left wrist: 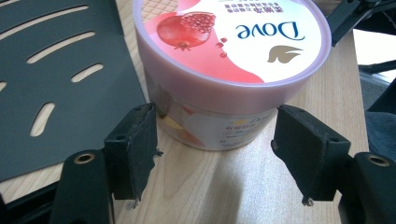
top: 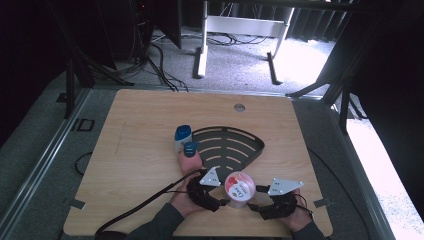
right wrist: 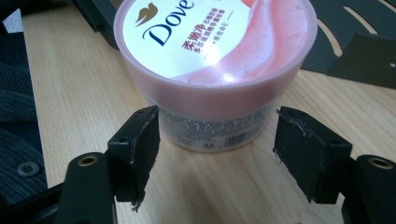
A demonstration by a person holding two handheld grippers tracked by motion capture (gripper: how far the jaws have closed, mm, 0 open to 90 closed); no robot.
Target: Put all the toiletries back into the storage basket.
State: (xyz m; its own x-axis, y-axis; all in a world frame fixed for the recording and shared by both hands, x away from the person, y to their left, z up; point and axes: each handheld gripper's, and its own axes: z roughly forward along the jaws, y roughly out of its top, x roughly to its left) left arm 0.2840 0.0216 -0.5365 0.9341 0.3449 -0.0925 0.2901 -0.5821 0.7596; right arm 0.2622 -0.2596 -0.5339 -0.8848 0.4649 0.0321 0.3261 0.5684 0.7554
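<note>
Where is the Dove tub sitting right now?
In the high view the Dove tub stands on the table near its front edge, between the left gripper and right gripper, just before the black tray.

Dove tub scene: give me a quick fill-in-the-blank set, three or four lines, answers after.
1. The Dove tub stands on the wooden table with its lid ____.
2. The fruit printed on the lid is a ____.
3. The left gripper and the right gripper both have their jaws ____, with the pads clear of the tub.
4. Behind the tub lies a black, fan-shaped slotted ____.

Missing words: on; pomegranate; open; tray
</note>
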